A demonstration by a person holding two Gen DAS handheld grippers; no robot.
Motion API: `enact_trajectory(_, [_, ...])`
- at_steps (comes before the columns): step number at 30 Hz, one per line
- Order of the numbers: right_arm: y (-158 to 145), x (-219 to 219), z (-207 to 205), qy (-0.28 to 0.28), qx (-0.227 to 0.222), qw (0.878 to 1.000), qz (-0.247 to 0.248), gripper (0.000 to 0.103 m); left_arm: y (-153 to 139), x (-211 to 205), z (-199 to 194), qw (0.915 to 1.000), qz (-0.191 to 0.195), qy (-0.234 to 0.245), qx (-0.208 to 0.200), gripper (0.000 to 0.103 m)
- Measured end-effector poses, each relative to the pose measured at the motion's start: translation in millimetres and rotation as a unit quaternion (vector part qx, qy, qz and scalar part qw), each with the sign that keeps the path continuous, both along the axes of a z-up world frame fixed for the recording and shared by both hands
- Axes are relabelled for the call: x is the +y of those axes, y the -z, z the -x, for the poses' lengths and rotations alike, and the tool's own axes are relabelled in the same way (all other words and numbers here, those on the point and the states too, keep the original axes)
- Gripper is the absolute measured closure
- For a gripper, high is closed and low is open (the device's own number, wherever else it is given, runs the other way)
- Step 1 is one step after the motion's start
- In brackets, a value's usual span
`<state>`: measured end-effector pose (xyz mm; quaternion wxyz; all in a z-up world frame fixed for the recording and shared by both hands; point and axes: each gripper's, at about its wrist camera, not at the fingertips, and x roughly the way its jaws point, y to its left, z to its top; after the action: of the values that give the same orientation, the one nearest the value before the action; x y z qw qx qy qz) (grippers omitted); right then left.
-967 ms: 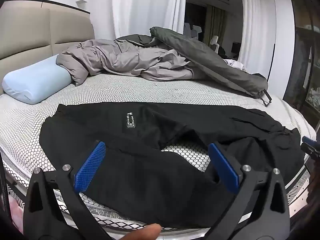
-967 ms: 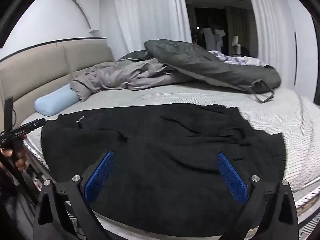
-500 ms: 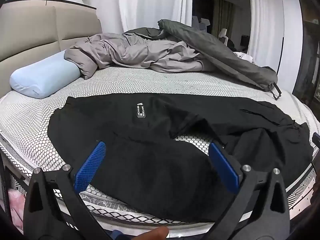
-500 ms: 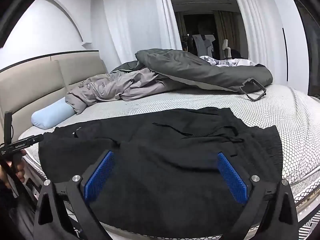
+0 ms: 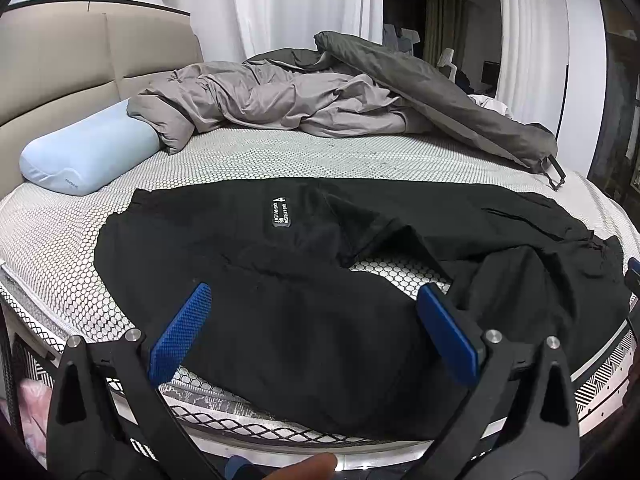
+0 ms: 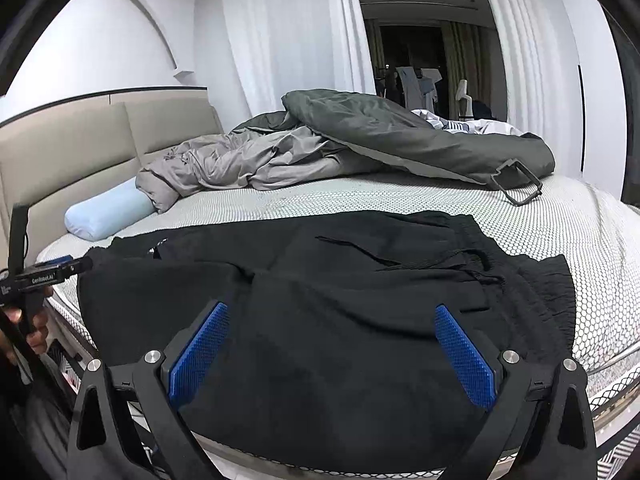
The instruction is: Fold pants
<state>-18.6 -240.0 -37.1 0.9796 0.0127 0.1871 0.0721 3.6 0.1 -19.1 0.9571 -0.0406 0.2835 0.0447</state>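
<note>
Black pants (image 5: 304, 304) spread flat across near edge of bed (image 5: 312, 152), directly ahead of and below both claws, untouched. Left claw (image 5: 316, 336) wide open, blue pads (image 5: 180, 334) well apart, nothing between, hovering over nearer pant leg close to bed edge. Right claw (image 6: 332, 348) likewise wide open, empty, above waist-side fabric. Ahead of left claw: small gap between the two legs showing honeycomb mattress cover (image 5: 396, 276); beyond that, label patch (image 5: 282, 210) on farther leg. Ahead-right of right claw: elastic waistband (image 6: 548, 280) and drawstring (image 6: 476, 256) bunched near far right end of pants. Left of right claw, at frame edge: other handheld unit (image 6: 44, 274) gripped by a hand, just beside leg-end of pants. Farther out, beyond pants: light blue pillow (image 5: 88, 152) far left against beige headboard (image 5: 80, 64); crumpled grey duvet (image 5: 272, 100) centre; dark grey cover (image 5: 440, 96) draped to far right, black buckle loop (image 6: 518, 184) at its end. White curtains (image 6: 288, 32) behind bed.
</note>
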Motion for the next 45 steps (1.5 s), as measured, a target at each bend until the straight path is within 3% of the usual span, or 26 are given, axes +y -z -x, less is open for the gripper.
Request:
enact_trajectory(16, [4.6,5.4,-10.1,-0.003,0.007,1.0,0.015,0.0,7.2,9.6,-5.5,0.9998,0.012,-0.004,0.013,0.001])
enact_trajectory(29, [10.8,13.2,-37.5,0.045,0.065,0.996,0.029,0.0,5.4,6.3,-7.3,0.9998,0.012,-0.003,0.013,0.001])
enact_trajectory(45, [16.4,9.6,-39.6,0.054,0.082,0.995,0.031,0.0,12.1,4.2,-22.3,0.9995,0.02,0.003,0.025,0.001])
